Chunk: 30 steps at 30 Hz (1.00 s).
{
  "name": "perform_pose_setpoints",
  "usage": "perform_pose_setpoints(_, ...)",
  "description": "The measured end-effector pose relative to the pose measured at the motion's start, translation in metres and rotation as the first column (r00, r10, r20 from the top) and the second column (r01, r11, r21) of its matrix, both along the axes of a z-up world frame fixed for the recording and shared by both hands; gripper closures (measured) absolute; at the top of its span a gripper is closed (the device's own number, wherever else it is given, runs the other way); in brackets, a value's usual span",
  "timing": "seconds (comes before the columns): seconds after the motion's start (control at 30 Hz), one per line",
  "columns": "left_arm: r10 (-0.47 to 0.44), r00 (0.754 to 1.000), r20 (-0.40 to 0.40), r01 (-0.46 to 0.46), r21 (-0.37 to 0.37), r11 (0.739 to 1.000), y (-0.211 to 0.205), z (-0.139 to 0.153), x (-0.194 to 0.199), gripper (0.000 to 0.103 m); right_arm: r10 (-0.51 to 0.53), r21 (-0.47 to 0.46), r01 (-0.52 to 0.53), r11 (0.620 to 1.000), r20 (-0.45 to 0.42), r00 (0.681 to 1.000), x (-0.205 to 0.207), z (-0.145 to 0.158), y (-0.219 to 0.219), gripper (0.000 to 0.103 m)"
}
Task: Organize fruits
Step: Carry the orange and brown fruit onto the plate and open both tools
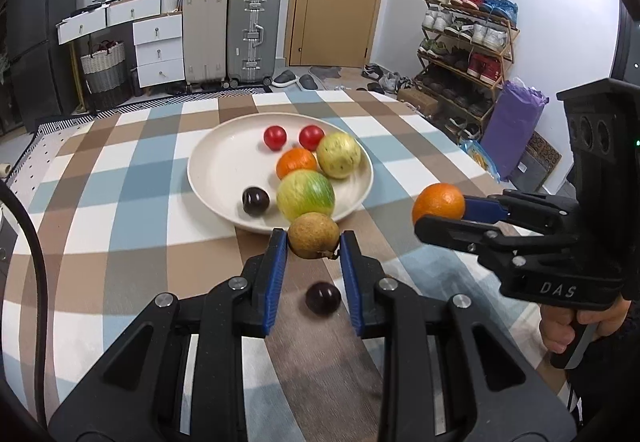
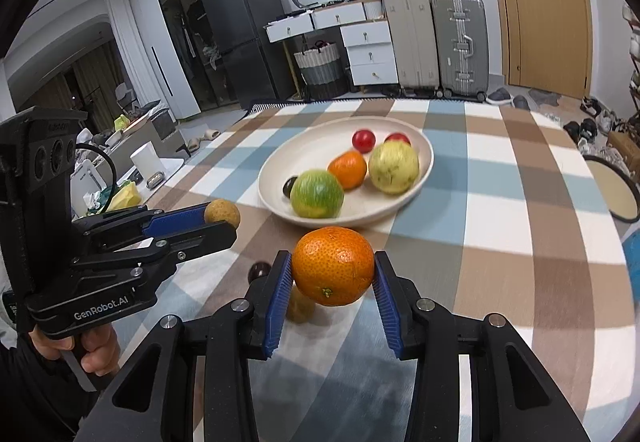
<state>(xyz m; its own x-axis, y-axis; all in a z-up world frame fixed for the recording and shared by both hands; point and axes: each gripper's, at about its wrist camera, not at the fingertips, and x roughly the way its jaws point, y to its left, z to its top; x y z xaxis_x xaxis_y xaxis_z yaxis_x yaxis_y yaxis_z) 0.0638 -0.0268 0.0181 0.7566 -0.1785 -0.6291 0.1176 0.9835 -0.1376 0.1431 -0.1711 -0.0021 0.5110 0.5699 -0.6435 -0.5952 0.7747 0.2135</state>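
Observation:
My left gripper is shut on a brown kiwi, held above the table just before the cream plate. My right gripper is shut on an orange, to the right of the plate; it also shows in the left wrist view. The plate holds two red tomatoes, an orange, a yellow-green fruit, a green apple and a dark plum. Another dark plum lies on the tablecloth under my left gripper.
The checked tablecloth covers the table. Suitcases, white drawers and a shoe rack stand beyond the far edge. A small brownish fruit lies on the cloth below my right gripper.

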Motion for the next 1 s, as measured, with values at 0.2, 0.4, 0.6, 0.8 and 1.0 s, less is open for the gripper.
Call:
perform_pose_setpoints(0.2,0.022,1.000,0.010,-0.022,-0.006,1.000,0.012,0.004,0.015,0.079,-0.022,0.022,0.022,1.000,0.012,1.000,0.017,0.010,-0.001,0.062)
perform_pose_setpoints(0.4,0.051,0.998,0.021,-0.050,-0.010,0.999,0.024,0.007,0.030,0.079,-0.027,0.031,0.026,0.999,0.033,0.999,0.029,0.020,0.004,0.062)
perform_pose_setpoints(0.6,0.073,0.997,0.013,-0.073,-0.012,0.997,0.036,0.004,0.047,0.079,-0.017,0.027,0.016,1.000,0.038,0.999,0.041,0.021,0.012,0.062)
perform_pose_setpoints(0.8,0.095,0.995,0.008,-0.095,-0.009,0.995,0.049,0.000,0.062,0.079,-0.010,0.027,0.009,1.000,0.031,0.999,0.049,0.019,0.019,0.062)
perform_pose_setpoints(1.0,0.107,0.994,0.004,-0.107,-0.004,0.994,0.057,-0.007,0.077,0.079,-0.009,0.030,0.009,1.000,0.011,1.000,0.060,0.014,0.024,0.062)
